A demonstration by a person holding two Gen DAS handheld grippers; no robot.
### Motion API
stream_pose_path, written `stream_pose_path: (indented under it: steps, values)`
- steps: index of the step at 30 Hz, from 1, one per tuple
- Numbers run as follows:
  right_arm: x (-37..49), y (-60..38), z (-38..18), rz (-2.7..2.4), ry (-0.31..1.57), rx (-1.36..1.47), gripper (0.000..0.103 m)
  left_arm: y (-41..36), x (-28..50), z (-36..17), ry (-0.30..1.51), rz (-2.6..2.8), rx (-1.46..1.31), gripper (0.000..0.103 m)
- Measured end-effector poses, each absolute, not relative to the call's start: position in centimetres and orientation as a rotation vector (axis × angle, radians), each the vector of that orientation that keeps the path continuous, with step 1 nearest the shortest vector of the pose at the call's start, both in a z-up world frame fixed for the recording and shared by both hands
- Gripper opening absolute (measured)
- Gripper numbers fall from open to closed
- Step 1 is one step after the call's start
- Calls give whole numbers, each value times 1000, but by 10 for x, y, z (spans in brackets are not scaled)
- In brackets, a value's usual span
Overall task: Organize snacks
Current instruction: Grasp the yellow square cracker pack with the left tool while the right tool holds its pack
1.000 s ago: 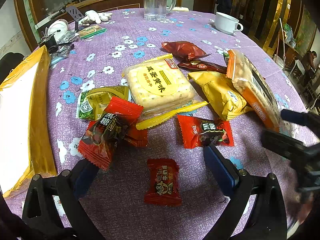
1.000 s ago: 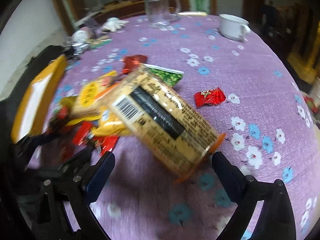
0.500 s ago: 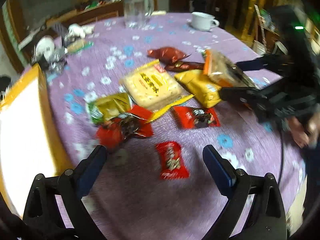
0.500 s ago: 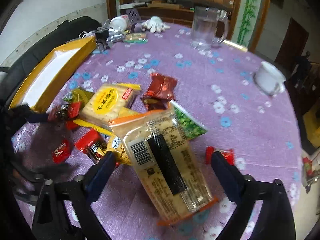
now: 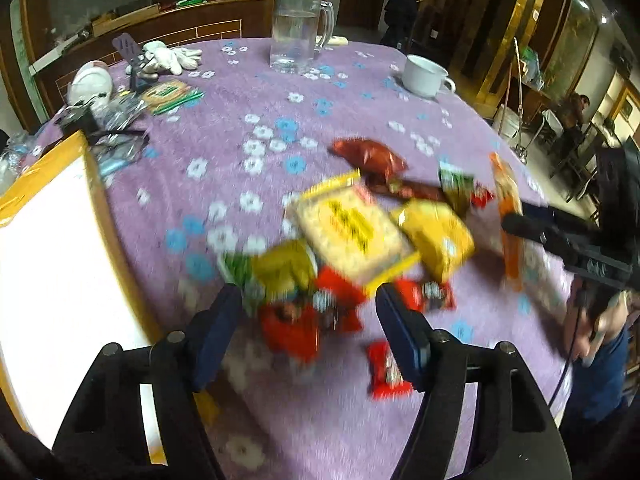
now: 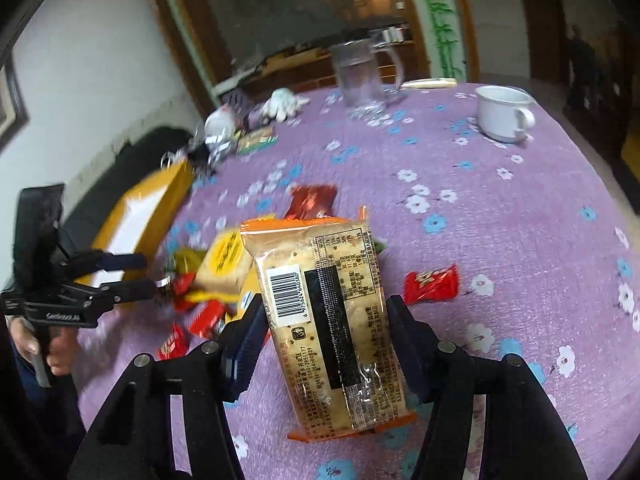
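My right gripper [image 6: 326, 320] is shut on a long orange-edged cracker pack [image 6: 328, 316], its barcode side facing the camera; the pack also shows in the left wrist view [image 5: 510, 240]. My left gripper [image 5: 308, 312] is open, its jaws straddling red candy wrappers [image 5: 292, 328] at the near end of a blurred snack pile. The pile holds a square yellow biscuit pack [image 5: 348, 232], a yellow bag [image 5: 436, 236], a green-gold packet [image 5: 276, 268] and a dark red bag [image 5: 368, 156]. A lone red candy [image 6: 432, 284] lies right of the cracker pack.
A yellow box with a white inside [image 5: 44, 264] lies at the table's left edge. A glass water mug [image 5: 298, 32], a white cup [image 5: 424, 76], white gloves [image 5: 168, 58] and small clutter [image 5: 116, 108] sit on the far side of the purple flowered tablecloth [image 5: 240, 96].
My right gripper has closed onto the cracker pack. My left gripper has narrowed and moved forward to the red candies; the view is blurred by motion.
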State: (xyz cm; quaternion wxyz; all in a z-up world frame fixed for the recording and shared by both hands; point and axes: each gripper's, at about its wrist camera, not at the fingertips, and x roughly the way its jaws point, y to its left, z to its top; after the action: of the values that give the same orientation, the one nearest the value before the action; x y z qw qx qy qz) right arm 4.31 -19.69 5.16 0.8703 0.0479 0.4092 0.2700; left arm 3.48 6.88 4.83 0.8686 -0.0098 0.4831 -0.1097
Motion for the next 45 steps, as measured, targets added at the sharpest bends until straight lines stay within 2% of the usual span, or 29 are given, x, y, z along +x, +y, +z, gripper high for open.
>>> stream_pose_path:
  steps: [10,13,19,23,31,39,45]
  values:
    - [47,-211,60,565,821,180,61,43,100,15,1190,-176,-108,69]
    - [45,-211,60,566,814,173,59,29,103,14,1192,-158,-65,77]
    - [42,-212,61,572,805,179,59,3,105,0,1179,-124,58,79]
    - [42,-212,60,571,804,176,59,7,91,3,1120,-170,67,75]
    - [42,-210,60,563,801,159,59,12,87,17,1025,-252,-20,74]
    - [45,-207,64,506,791,175,59,15,70,51,836,-290,-16,74]
    - [45,-180,89,444,802,238,59,25,61,70,704,-205,25,74]
